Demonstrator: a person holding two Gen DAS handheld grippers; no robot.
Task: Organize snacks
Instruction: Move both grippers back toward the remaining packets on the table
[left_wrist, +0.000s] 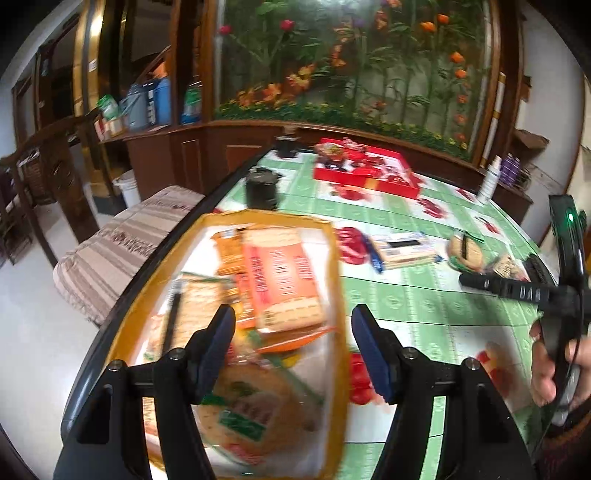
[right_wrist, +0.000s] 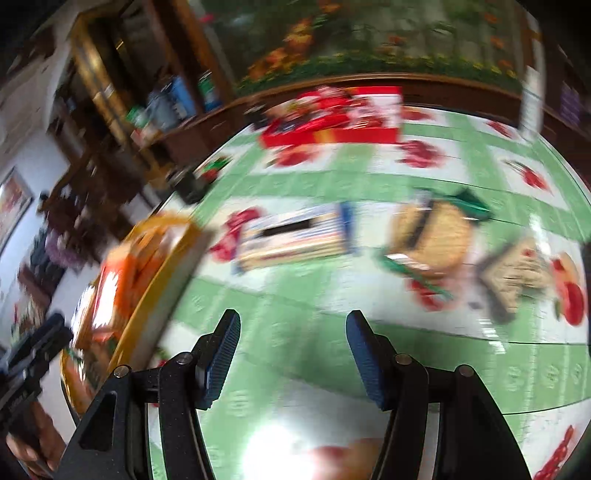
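Both wrist views low over shared table (left_wrist: 424, 302).

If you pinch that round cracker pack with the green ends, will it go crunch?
Probably, if squeezed hard. The round cracker pack in clear wrap with green ends looks like thin biscuits in soft film, so brittle and light. Its shiny wrap may slip on the glossy green checked tablecloth, and it lies flat, so rolling seems unlikely.

Bare tablecloth (right_wrist: 295, 321) before cracker packets (right_wrist: 295, 236).

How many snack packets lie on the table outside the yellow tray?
3: a blue-edged packet near the yellow tray, a round green-wrapped one to its right, and a brown one farthest right. Others may be hidden.
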